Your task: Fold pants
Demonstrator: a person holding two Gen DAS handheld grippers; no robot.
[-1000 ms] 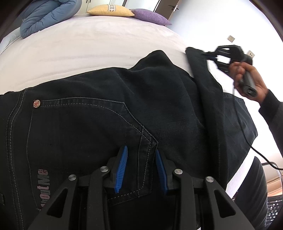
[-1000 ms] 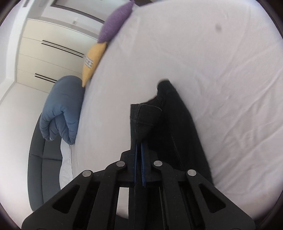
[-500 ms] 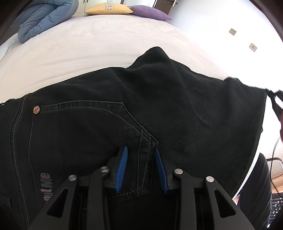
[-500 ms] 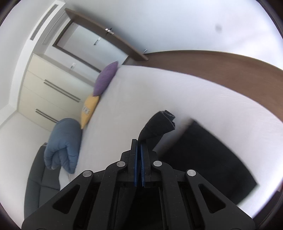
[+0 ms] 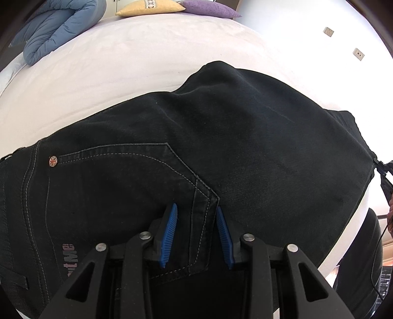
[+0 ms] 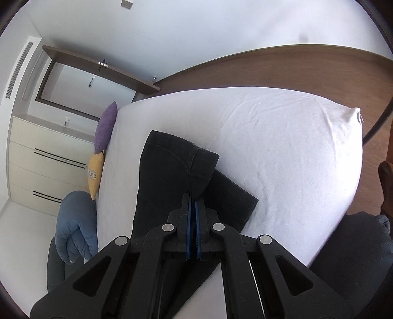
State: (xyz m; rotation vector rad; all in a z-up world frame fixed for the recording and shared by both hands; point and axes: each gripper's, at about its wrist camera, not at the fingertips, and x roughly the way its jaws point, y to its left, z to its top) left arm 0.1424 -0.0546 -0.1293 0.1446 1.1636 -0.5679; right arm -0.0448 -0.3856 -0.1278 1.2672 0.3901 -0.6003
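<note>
Right wrist view: black pants (image 6: 172,176) lie on the white bed (image 6: 282,147), right gripper (image 6: 192,211) clamped on their edge. Left gripper (image 5: 195,216) spread apart over a pocket. Pillows, white drawers (image 6: 49,162) behind.

black pants (image 5: 221,137) with pale grey stitching and a copper rivet (image 5: 52,161) lie on the white bed sheet (image 5: 137,61). at the far end of the sheet sit a yellow cushion (image 5: 149,6), a purple cushion (image 5: 208,8) and a blue duvet (image 5: 59,27). blue gripper pads (image 5: 169,230).
</note>
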